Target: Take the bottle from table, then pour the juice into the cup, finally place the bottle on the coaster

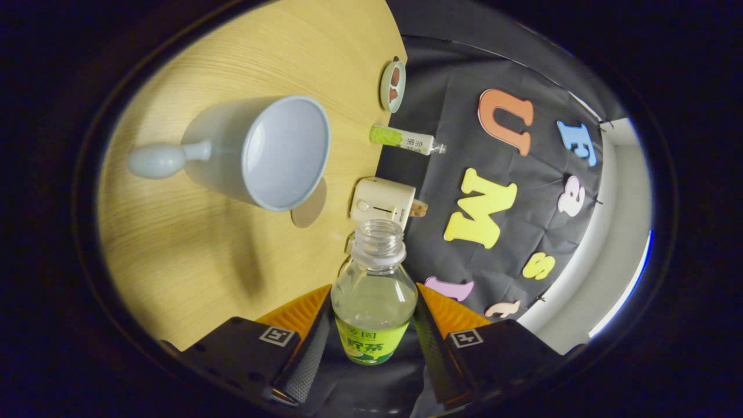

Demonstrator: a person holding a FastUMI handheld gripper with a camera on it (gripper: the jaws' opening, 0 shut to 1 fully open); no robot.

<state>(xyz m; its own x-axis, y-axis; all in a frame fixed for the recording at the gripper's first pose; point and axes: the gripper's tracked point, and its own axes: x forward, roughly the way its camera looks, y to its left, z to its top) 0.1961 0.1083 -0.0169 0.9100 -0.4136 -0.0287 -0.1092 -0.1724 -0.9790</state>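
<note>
Bottom centre, gripper (374, 339) fingers clamp the uncapped bottle (374, 296) at its labelled lower body, likely light, slick thin plastic best squeezed gently there, with cup (273, 154) upper left on table (191, 261) over the coaster (309, 206).

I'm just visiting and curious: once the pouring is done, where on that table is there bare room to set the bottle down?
The gripper is shut on the bottle. Bare wood spreads on the table between the fingers and the cup, and beyond the cup's handle. It is crowded along the table's edge by the wall: small dish, second bottle, cream box, with the coaster beside the cup.
</note>
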